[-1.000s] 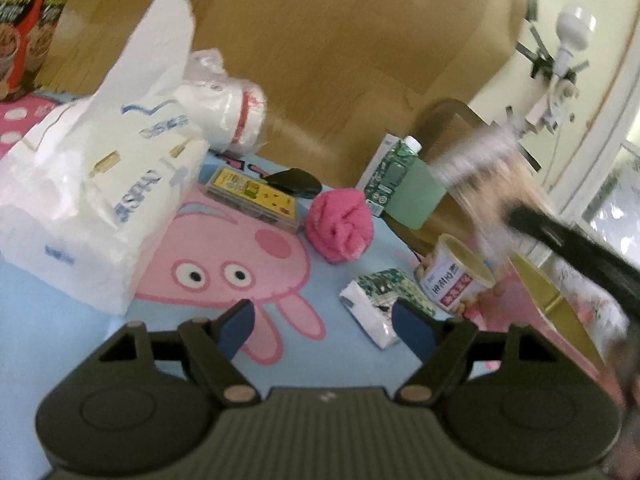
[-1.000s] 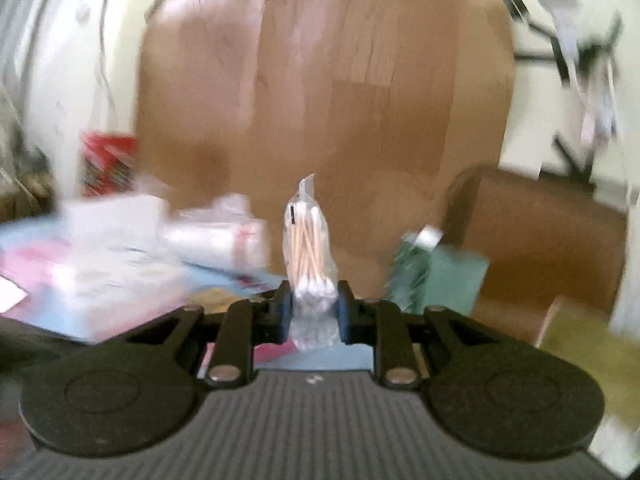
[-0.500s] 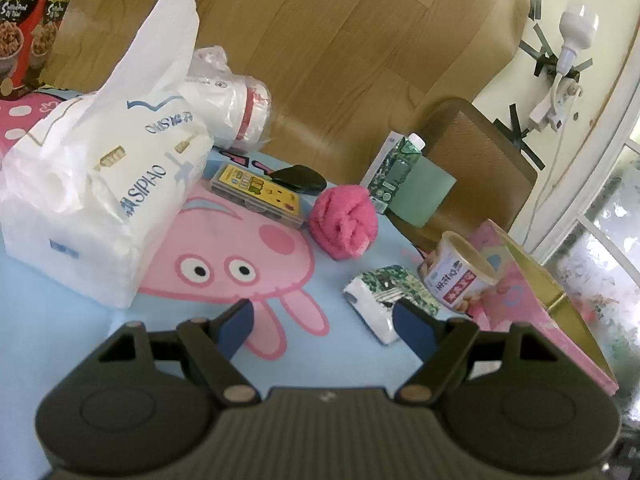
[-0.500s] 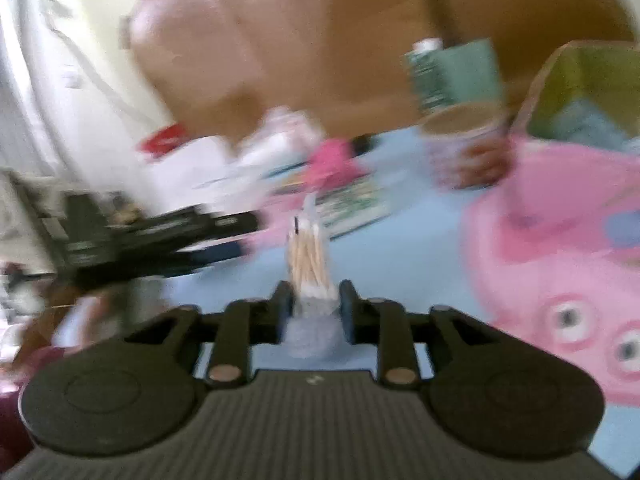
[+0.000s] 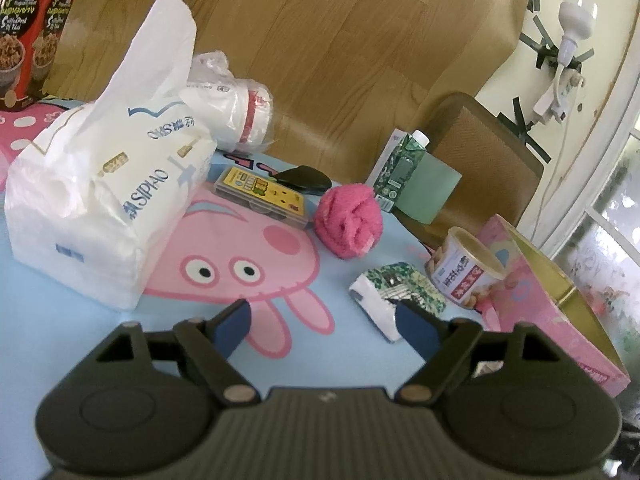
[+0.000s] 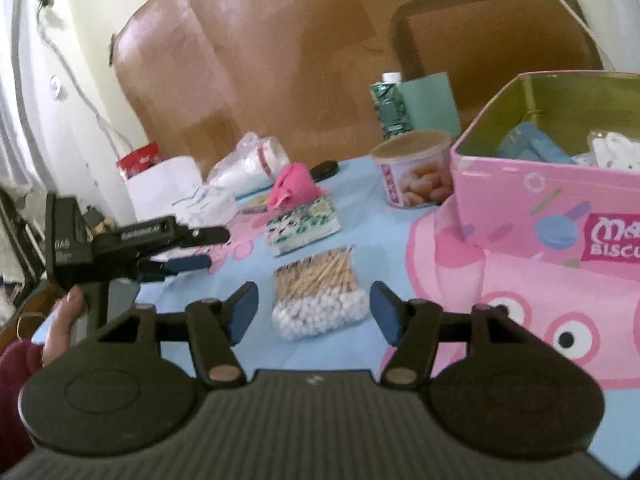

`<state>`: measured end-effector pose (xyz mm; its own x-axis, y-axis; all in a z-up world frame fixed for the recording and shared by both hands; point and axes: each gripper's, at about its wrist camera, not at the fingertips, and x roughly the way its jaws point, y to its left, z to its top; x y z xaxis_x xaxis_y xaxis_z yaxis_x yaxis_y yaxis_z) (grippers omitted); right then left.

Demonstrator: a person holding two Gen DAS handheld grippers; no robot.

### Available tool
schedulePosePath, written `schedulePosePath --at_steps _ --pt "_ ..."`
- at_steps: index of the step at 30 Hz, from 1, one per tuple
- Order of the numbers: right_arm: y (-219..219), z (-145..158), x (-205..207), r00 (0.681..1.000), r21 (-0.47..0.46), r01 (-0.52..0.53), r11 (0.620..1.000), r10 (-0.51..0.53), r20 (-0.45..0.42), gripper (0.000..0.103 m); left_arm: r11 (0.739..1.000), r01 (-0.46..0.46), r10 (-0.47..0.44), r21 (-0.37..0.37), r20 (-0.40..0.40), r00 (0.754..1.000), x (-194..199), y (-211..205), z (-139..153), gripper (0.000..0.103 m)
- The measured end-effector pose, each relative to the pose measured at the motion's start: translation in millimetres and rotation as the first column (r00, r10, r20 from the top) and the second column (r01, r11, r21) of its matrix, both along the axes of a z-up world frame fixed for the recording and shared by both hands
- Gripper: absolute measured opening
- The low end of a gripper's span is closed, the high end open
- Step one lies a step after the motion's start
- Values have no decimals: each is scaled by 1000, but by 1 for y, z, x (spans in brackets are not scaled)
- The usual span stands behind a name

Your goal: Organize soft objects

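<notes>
My right gripper is open, with a clear bag of cotton swabs lying on the blue mat between its fingers. My left gripper is open and empty above the mat; it also shows in the right wrist view. A pink fluffy cloth ball sits mid-mat. A small green-patterned tissue pack lies just ahead of the left gripper's right finger. A big white tissue pack stands at the left. The pink biscuit tin is open with soft items inside.
A peanut can stands beside the tin. A green carton, a yellow-labelled case, a black lid and a bagged stack of cups lie at the back. A brown chair stands behind the table.
My right gripper swung down to the mat, opened and let go of the cotton swab bag, which now lies flat. The left gripper has barely moved.
</notes>
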<state>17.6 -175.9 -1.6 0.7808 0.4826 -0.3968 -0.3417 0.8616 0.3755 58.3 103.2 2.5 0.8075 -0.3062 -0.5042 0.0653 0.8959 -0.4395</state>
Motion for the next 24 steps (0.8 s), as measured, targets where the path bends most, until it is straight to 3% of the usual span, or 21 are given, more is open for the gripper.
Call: schedulePosePath --at_steps 6,12,24 --pt "20 -2 -4 997 -107 -65 992 68 31 81 999 35 -35 2 2 999 -1 -2 1 82" --pt "43 -11 -3 996 -236 -87 968 93 15 82 997 76 -76 4 8 997 -2 -6 1 79" --pt "45 -15 9 997 -272 -69 960 73 4 83 967 247 -248 -68 -1 969 -9 -27 3 73"
